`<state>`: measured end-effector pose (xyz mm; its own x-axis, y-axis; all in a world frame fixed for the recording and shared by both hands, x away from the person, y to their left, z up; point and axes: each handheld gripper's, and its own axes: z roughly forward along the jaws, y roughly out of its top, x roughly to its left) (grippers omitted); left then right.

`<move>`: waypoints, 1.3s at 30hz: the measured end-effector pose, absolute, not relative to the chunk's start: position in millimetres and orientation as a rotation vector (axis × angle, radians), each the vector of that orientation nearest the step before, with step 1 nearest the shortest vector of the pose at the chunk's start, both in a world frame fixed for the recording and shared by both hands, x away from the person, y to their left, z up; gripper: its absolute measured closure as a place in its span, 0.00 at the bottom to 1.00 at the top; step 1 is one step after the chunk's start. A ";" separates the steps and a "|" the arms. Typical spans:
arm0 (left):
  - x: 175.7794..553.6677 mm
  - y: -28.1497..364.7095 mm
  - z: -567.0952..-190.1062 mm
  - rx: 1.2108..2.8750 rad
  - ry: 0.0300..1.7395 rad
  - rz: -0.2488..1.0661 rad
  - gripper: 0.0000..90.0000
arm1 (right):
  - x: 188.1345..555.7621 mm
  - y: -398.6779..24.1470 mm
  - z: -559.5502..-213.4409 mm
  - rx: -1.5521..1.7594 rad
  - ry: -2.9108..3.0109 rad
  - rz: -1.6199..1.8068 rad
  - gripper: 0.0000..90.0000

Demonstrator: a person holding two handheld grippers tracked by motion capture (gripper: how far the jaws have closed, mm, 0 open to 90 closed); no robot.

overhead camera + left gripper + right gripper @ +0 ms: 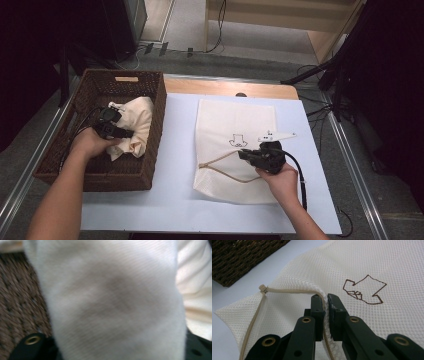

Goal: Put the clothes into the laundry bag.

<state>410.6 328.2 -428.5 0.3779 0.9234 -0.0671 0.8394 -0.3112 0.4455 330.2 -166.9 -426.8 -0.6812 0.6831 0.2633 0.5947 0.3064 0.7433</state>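
Observation:
A cream cloth (135, 117) lies bunched in the brown wicker basket (95, 85) at the table's left. My left gripper (122, 133) is inside the basket, shut on this cloth. In the left gripper view the cloth (112, 302) hangs close over the lens and hides the jaws. A flat cream mesh bag (230, 125) with a small brown drawing lies at the table's middle right. My right gripper (250, 156) is shut on the raised zipper edge of the mesh bag (374, 265), with its jaws (325, 300) pinching the mesh beside the tan zipper (287, 290), which stands open.
The table carries a white sheet (175, 150), with a wooden strip (225, 87) along its far edge. The basket's woven wall (242, 255) rises just left of the bag. Cables trail from both grippers. Dark stands and floor cables surround the table.

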 end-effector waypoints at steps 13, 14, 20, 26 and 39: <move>413.5 340.2 -379.9 2.113 1.549 0.116 0.74 | 328.3 -165.9 -427.2 1.202 2.459 1.319 0.94; 412.7 341.8 -375.8 2.118 1.538 0.119 0.74 | 328.3 -166.0 -427.1 1.200 2.459 1.317 0.94; 407.7 348.8 -345.4 2.143 1.415 0.140 0.74 | 329.3 -166.5 -427.0 1.201 2.453 1.326 0.94; 397.8 356.1 -317.6 2.126 1.238 0.103 0.74 | 328.3 -166.3 -426.6 1.198 2.455 1.325 0.94; 385.8 340.7 -270.8 2.215 1.083 0.131 0.74 | 329.2 -166.7 -426.7 1.201 2.458 1.330 0.94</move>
<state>385.8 340.7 -270.8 0.6520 0.7345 -0.1881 0.6682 -0.4394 0.6004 329.2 -166.7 -426.7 -0.6839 0.6802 0.2639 0.5930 0.3075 0.7442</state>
